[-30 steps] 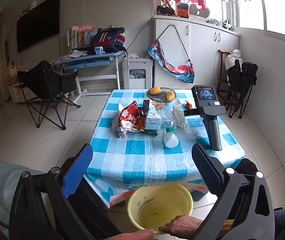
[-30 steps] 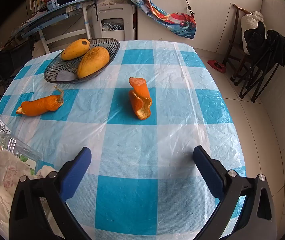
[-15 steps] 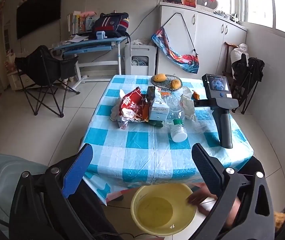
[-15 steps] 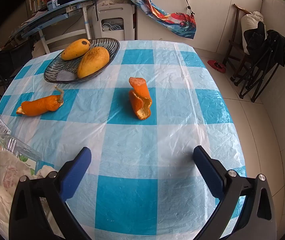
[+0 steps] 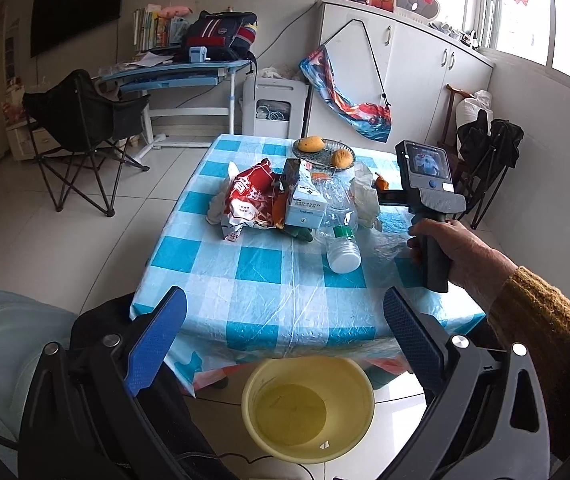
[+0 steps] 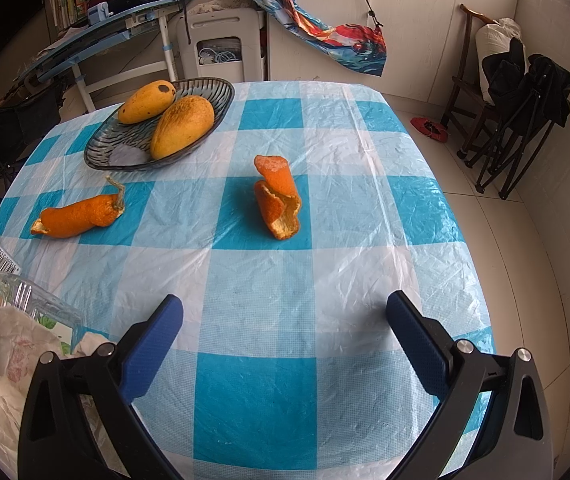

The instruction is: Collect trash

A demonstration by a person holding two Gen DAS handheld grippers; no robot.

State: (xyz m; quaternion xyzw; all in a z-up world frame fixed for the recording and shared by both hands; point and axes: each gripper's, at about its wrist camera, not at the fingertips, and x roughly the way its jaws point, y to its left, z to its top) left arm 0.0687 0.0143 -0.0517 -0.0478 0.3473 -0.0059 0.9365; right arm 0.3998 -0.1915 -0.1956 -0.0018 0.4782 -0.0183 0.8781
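Trash lies heaped on the blue-checked table [image 5: 269,276]: a red snack bag [image 5: 249,196], a white carton [image 5: 305,204], a clear plastic bottle [image 5: 339,240] on its side and crumpled paper [image 5: 365,200]. A yellow basin [image 5: 309,408] stands on the floor below the table's near edge. My left gripper [image 5: 283,340] hangs open above that basin, holding nothing. In the right wrist view two orange peels [image 6: 279,198] [image 6: 79,216] lie on the cloth ahead of my right gripper [image 6: 283,330], which is open and empty. A hand [image 5: 457,252] grips the right tool's handle [image 5: 433,216].
A glass dish [image 6: 125,148] with two mangoes [image 6: 183,126] sits at the table's far left. Crumpled paper [image 6: 1,356] and a plastic bottle [image 6: 33,300] lie left of the right gripper. Folding chairs [image 5: 85,128] [image 6: 525,92], a desk [image 5: 177,72] and cabinets [image 5: 413,80] ring the table.
The hand left the yellow basin and now holds the right tool's handle. The left gripper's view shifted slightly toward the table. The right gripper has stayed still.
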